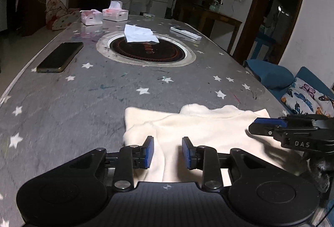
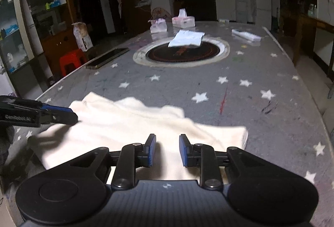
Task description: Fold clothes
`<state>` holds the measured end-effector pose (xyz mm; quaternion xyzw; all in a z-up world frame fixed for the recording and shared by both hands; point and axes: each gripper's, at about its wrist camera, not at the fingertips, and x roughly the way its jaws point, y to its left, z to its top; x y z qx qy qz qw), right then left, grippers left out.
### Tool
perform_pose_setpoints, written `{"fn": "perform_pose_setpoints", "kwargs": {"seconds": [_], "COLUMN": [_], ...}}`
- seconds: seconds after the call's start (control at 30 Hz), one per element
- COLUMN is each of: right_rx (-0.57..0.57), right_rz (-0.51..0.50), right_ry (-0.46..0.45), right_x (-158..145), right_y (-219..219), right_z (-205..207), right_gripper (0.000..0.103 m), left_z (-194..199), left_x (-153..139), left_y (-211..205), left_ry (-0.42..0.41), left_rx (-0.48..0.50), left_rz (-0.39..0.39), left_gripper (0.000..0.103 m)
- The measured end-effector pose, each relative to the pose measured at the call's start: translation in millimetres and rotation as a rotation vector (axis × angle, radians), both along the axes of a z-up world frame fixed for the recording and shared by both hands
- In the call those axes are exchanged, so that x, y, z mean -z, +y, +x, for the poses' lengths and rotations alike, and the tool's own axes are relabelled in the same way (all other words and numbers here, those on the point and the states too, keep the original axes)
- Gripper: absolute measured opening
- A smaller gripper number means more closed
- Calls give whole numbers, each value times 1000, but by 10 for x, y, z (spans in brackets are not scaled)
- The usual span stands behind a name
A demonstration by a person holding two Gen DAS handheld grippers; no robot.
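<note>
Dim room, dark doorways and corners. Brightest on the cream garment (image 1: 208,128) (image 2: 133,128), nearly blown out, lit from the near side. Soft gripper shadows across the garment. Faint sheen on the table (image 1: 62,101) (image 2: 271,122) beyond the garment. Slight motion blur and grain throughout. Strong fisheye bending, black vignette at the corners.

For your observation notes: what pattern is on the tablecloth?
Grey tablecloth with white stars; right wrist view.
</note>
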<state>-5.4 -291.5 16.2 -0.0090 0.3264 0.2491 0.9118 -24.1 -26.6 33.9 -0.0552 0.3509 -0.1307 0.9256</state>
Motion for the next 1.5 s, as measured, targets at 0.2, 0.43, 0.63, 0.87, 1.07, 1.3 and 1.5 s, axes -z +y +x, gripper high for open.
{"fn": "perform_pose_setpoints", "kwargs": {"seconds": [0.2, 0.43, 0.63, 0.87, 1.07, 1.3, 1.5], "right_rx": [-2, 3, -11, -15, -14, -21, -29], "right_rz": [4, -39, -47, -61, -62, -54, -60], "right_ry": [-9, -1, 14, -3, -11, -7, -9], "right_x": [-33, 13, 65, -35, -73, -68, -65], "right_y": [121, 161, 208, 240, 257, 272, 280], "right_z": [190, 243, 261, 157, 13, -176, -343], "right_gripper": [22, 15, 15, 34, 52, 61, 75], "left_z": [264, 393, 391, 308, 116, -100, -259], "left_x": [40, 103, 105, 58, -11, -56, -67], "left_y": [-154, -195, -204, -218, -182, -118, -105], "left_ry": [6, 11, 4, -13, -32, -43, -49], "left_rx": [26, 27, 27, 20, -9, -33, -48], "left_rz": [30, 49, 61, 61, 51, 30, 19], "left_gripper": [35, 34, 35, 51, 67, 77, 84]}}
